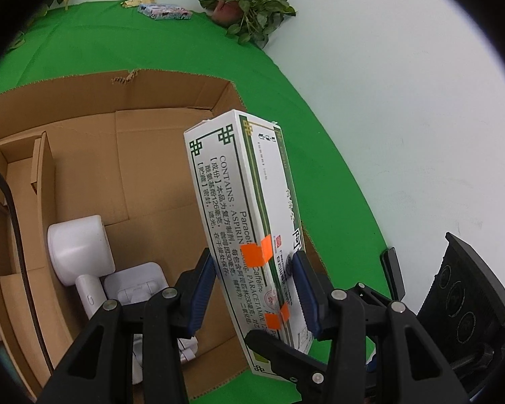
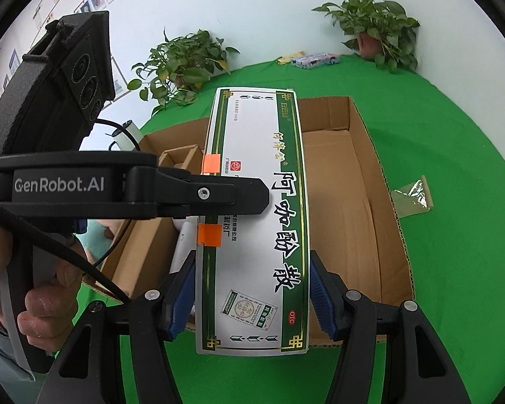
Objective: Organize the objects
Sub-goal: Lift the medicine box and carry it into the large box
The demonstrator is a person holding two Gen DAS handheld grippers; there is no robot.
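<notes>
A long white and green medicine box (image 1: 239,202) with orange tape tabs is held by both grippers above an open cardboard carton (image 1: 84,101). My left gripper (image 1: 254,286) is shut on the box, its blue pads pressing the two narrow sides near the lower end. In the right wrist view my right gripper (image 2: 252,299) clamps the same medicine box (image 2: 256,222) across its width at the near end. One of the left gripper's fingers (image 2: 239,197) lies across the box from the left. The box hangs over the carton (image 2: 370,168).
Inside the carton lie a white hair dryer (image 1: 80,249), a white plug-like device (image 1: 134,286) and cardboard dividers (image 1: 40,168). Potted plants (image 2: 377,23) and a small colourful pack (image 2: 314,60) stand at the back of the green cloth (image 2: 454,134). A gold wrapper (image 2: 412,195) lies right of the carton.
</notes>
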